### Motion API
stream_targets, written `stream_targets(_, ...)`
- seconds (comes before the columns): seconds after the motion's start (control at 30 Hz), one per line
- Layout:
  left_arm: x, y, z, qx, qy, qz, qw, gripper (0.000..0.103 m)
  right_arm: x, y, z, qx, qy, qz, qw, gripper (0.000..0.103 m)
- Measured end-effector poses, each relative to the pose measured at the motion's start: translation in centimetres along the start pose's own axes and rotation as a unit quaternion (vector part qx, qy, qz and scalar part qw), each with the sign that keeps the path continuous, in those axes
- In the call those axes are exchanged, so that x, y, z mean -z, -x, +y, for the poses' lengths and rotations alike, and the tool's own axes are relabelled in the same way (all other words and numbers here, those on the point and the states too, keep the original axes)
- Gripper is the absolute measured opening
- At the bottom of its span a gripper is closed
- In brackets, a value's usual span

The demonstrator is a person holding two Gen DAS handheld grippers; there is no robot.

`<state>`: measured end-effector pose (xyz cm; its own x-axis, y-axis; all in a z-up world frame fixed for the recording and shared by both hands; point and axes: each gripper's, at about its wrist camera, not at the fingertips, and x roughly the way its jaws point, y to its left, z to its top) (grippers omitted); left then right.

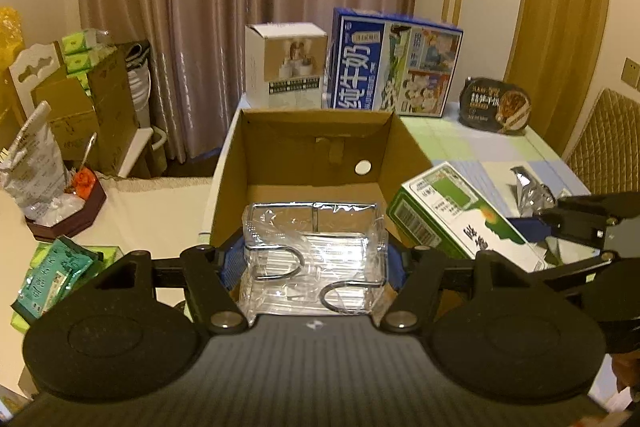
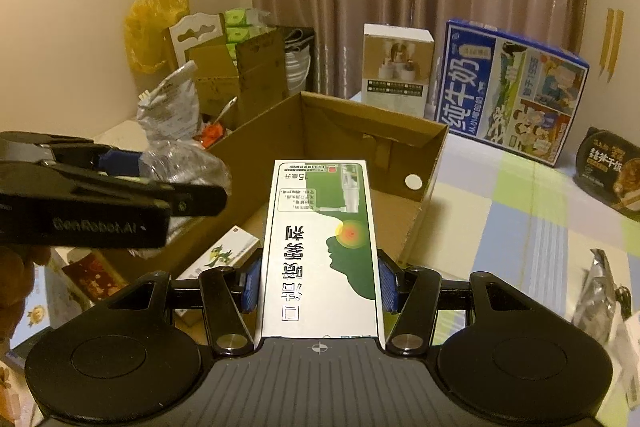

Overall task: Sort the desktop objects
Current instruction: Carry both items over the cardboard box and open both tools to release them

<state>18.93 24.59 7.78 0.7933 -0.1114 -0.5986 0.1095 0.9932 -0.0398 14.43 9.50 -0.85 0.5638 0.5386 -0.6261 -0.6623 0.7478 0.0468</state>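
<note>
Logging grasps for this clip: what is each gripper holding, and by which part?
Left gripper: the plastic-wrapped wire rack, clamped across its sides. Right gripper: the green-and-white box, clamped on its long sides near the near end.

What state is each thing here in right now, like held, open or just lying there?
Left gripper: shut on wire rack.
Wire rack: plastic-wrapped, held over the carton.
Right gripper: shut on green box.
Green box: closed, held over the carton.
Carton: open, flaps up.
Small box: closed, lying inside the carton.
Milk case: closed, standing on end.
</note>
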Motion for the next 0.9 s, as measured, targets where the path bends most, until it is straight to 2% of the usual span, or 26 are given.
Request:
stream_targets(0.27, 0.9, -2.5, 1.1, 0.013, 0.026, 0.01, 0.9995, 0.063, -0.4, -1.2, 0.0, 0.0, 0.013, -0.005, 1.0, 0.053)
stream_targets(0.33, 0.9, -2.6, 1.4, 0.013, 0.031, 0.008, 0.9994, 0.068, -0.5, -1.4, -0.1, 0.001, 0.015, -0.005, 1.0, 0.053)
stream_targets(0.4, 0.9, -2.4, 1.7, 0.009, 0.032, 0.001, 0.9995, 0.073, -0.5, -1.4, -0.1, 0.002, 0.015, -0.007, 1.0, 0.053)
stream_targets(0.63, 0.4, -0.7, 2.4, 0.012, 0.038, -0.019, 0.999, 0.074, -0.6, -1.4, 0.1, -0.003, 0.013, -0.009, 1.0, 0.053)
stream_targets(0.9, 0.8, 0.7, 3.3, -0.001, 0.042, -0.023, 0.9989, 0.075, -0.5, -1.9, 1.0, -0.007, 0.019, -0.01, 1.0, 0.053)
